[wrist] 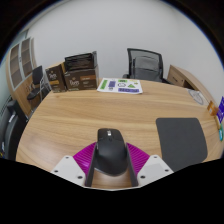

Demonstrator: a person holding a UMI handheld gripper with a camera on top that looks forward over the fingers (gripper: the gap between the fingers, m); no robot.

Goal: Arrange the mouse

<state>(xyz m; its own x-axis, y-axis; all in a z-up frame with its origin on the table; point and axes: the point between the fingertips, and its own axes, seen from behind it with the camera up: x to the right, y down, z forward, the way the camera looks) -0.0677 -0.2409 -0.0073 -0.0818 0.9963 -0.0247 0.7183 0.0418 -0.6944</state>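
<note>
Mouse (111,153) sits gripped between the tool's (111,165) magenta pads.

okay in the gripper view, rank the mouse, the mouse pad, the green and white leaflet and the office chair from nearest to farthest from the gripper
1. Mouse: between the fingers of the gripper, on the table.
2. Mouse pad: dark, ahead and to the right.
3. Leaflet: green and white, at the table's far edge.
4. Office chair: black, beyond the table.
</note>
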